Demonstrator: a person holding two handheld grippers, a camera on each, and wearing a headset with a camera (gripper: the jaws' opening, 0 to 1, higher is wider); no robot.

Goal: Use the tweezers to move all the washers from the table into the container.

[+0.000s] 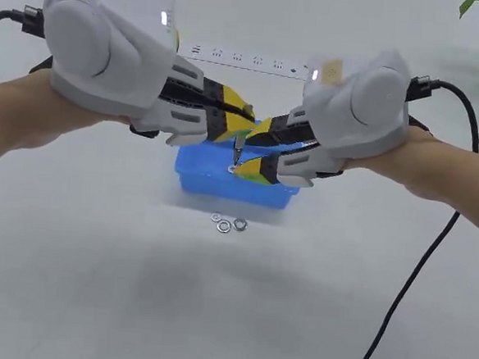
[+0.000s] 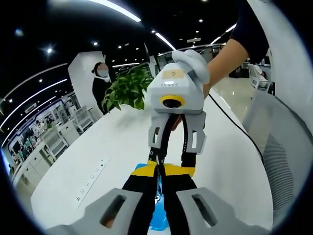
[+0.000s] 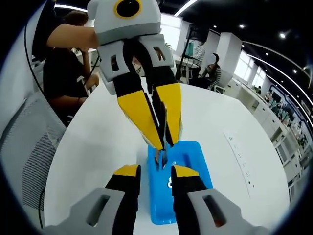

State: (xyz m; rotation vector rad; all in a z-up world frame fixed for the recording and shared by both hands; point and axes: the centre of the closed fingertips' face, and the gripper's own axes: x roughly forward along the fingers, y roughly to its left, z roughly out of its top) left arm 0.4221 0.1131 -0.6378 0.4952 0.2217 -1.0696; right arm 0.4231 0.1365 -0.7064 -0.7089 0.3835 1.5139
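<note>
Left hand-held gripper (image 3: pixel 164 142) pinches tweezers (image 3: pixel 159 159) above container (image 3: pixel 195 161).

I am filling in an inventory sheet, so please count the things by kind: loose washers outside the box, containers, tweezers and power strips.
loose washers: 3
blue container: 1
tweezers: 1
power strip: 1
Total: 6

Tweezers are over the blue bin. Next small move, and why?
Probably lift the thin metal tweezers, clamped in the left gripper, clear of the blue plastic container and down toward the three small metal washers on the white table in front of it. The right gripper's jaws stand apart around the tips, so nothing seems pinched.
</note>
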